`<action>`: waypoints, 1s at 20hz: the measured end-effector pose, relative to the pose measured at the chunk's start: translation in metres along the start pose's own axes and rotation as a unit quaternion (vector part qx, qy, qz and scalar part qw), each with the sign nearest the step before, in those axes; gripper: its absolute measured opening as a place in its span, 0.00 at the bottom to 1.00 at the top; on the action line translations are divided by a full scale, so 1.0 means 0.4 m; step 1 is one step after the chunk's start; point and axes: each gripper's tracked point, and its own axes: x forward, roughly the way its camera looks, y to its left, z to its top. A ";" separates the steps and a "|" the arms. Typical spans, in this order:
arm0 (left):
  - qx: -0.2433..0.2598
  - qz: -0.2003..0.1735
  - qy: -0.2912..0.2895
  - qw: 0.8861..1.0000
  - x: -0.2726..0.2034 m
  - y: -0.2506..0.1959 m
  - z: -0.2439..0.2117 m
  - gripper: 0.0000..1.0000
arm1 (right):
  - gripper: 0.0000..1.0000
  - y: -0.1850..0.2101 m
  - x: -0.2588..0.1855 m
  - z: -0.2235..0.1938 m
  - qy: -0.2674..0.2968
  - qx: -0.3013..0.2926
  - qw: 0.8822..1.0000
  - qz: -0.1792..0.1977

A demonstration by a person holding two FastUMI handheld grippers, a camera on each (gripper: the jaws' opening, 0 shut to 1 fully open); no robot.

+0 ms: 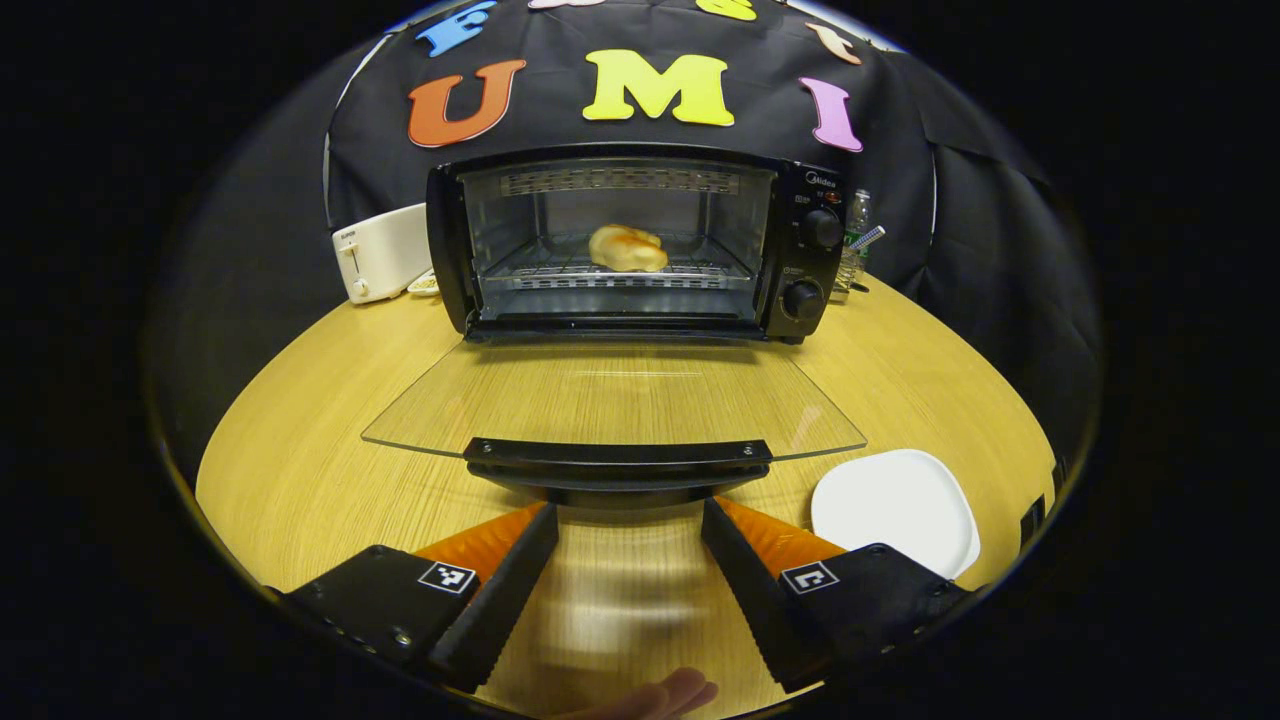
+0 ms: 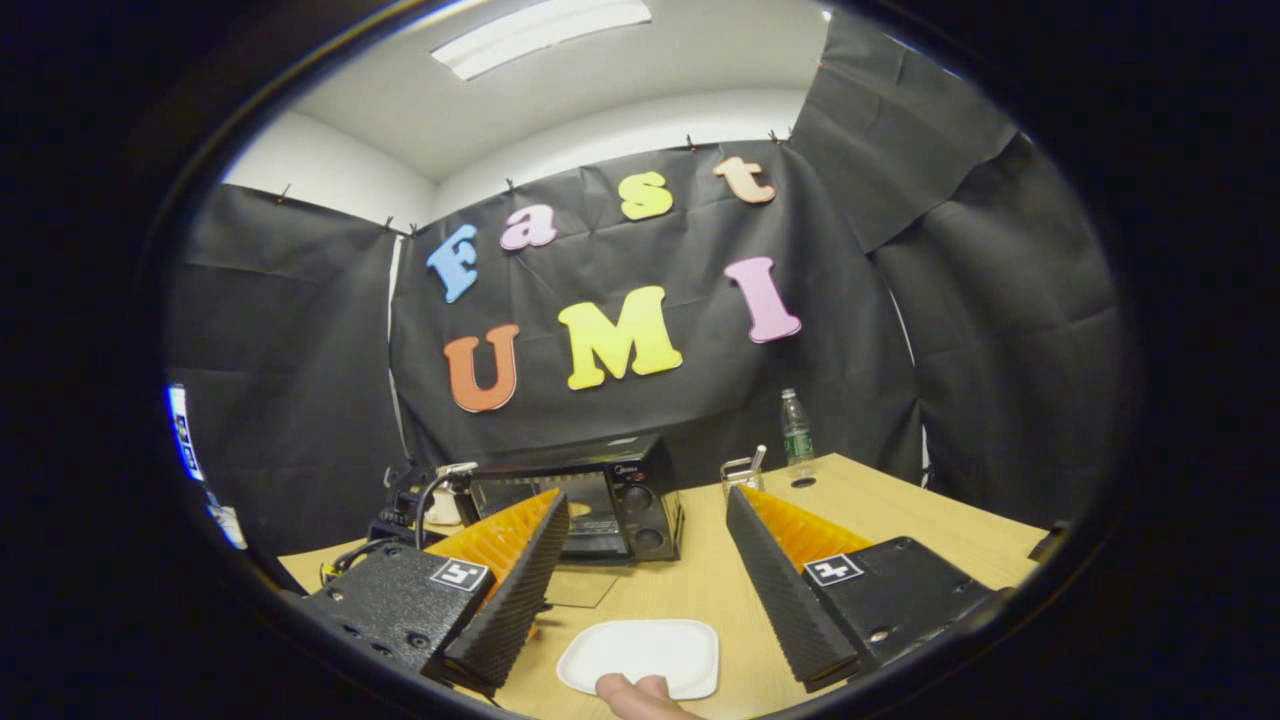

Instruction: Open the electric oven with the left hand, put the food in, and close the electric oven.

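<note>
On the wooden surface [image 1: 300, 470] my electric oven [image 1: 640, 240] stands with its glass door [image 1: 610, 395] dropped flat, the handle [image 1: 618, 452] just ahead of my left gripper [image 1: 628, 560], fingers spread and holding nothing. To close it well I'd hook under that handle centrally and swing up evenly. The right gripper [image 2: 648, 560] hangs released above the bare white plate [image 2: 640, 655]. The golden, lumpy food [image 1: 628, 248] sits on the rack inside.

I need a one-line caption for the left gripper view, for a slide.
Open left gripper faces the handle of the lowered oven door; the food sits on the rack inside the electric oven.
</note>
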 end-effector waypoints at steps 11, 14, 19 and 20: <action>0.017 0.029 -0.120 0.992 -0.039 0.032 0.298 0.96 | 0.95 -0.017 -0.006 0.008 0.000 -0.002 1.000 -0.011; 0.009 0.016 -0.162 0.987 -0.095 0.027 0.378 0.96 | 0.95 -0.036 -0.006 0.012 0.003 0.005 1.000 -0.020; 0.004 0.014 -0.182 0.983 -0.175 0.041 0.372 0.96 | 0.94 -0.046 -0.019 0.024 0.011 0.017 0.999 -0.028; 0.004 0.014 -0.187 0.982 -0.200 0.043 0.368 0.96 | 0.94 -0.046 -0.025 0.035 0.009 0.015 0.999 -0.029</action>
